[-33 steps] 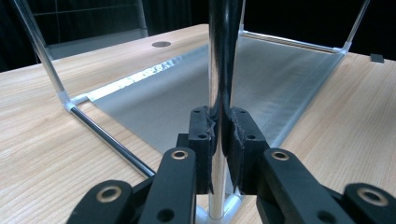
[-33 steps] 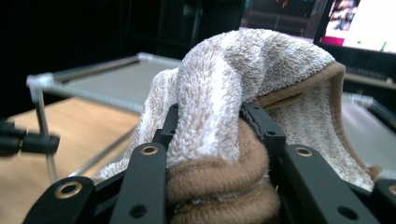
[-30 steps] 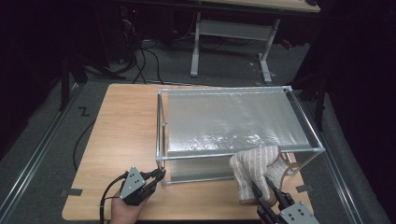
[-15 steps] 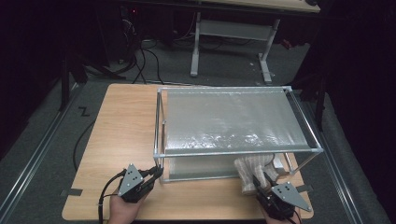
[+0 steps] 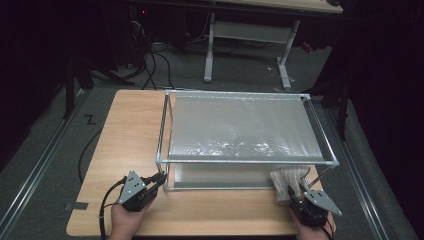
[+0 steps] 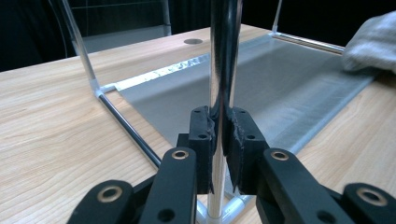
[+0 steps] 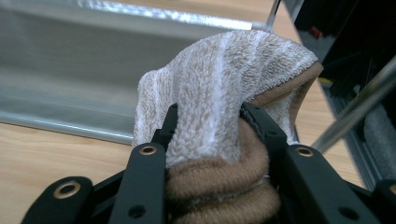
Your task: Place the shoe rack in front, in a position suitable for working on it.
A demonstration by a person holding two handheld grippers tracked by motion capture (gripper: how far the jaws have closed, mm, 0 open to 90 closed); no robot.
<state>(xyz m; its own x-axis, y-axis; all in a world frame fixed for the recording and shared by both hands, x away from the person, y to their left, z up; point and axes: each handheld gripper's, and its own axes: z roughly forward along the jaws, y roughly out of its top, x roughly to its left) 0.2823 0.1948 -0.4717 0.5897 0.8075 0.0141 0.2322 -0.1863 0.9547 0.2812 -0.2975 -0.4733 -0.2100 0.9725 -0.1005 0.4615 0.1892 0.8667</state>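
At lower left, the left gripper [image 5: 159, 178] clamps the rack's corner post [image 6: 223, 70], steadying it. At lower right, the right gripper [image 5: 295, 196] grasps a striped towel [image 7: 219, 88], which looks ready to go onto the lower shelf [image 5: 220, 176].

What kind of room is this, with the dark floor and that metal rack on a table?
Probably a lab or workshop: a wooden table bearing a metal-framed rack, loose cables on the floor, an adjustable desk frame behind, and a person working a hand-held gripper in each hand.
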